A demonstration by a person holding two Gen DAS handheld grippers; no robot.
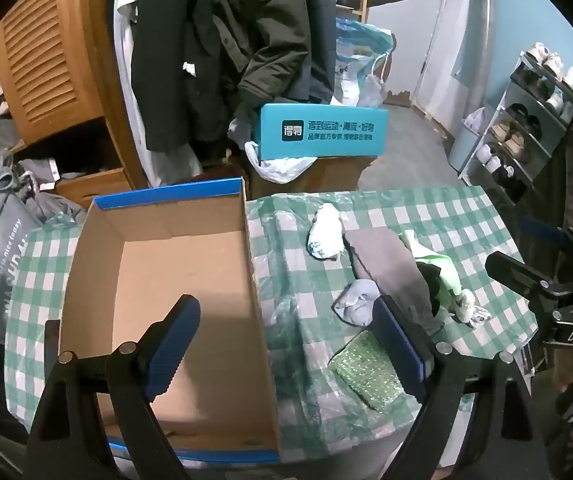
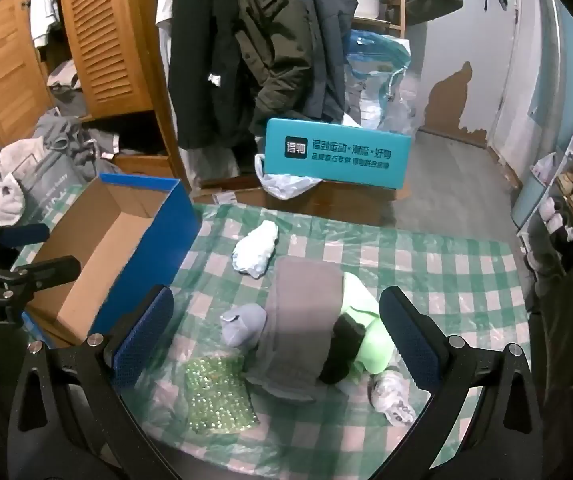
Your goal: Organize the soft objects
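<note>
Already both sets of tongs are hanging over the checked tabletop (image 2: 446, 264), jaws spread as wide as they go, neither gripping anything.

Landmark: open cardboard box (image 1: 158, 264), blue-rimmed, nothing lying inside. Left tongs (image 1: 286, 344) are straddling its right wall; right tongs (image 2: 278, 336) are hovering over the pile beside the box.

Pile, largest down:
- grey folded cloth (image 2: 302, 312), well right of the box, lying over a pale green garment (image 2: 366, 344), with a black sock (image 2: 342, 356) draped across both.
- white bundle (image 2: 256, 252), beyond the grey cloth, a little nearer the box.
- green bubble wrap (image 2: 218, 392), on the near side, between box and pile.
- grey-blue sock (image 2: 242, 324), touching the grey cloth's box-side edge.
- small patterned white sock (image 2: 390, 400), at the pile's far-from-box corner.

Risks, as judged: the layers are overlapping, so a closing grab is likely lifting several at once or shedding the black sock. The thin plastic cover over the tabletop is looking wrinkled and could be pinched along with cloth. The box wall is standing in the left tongs' path; clipping it might shove the box.
</note>
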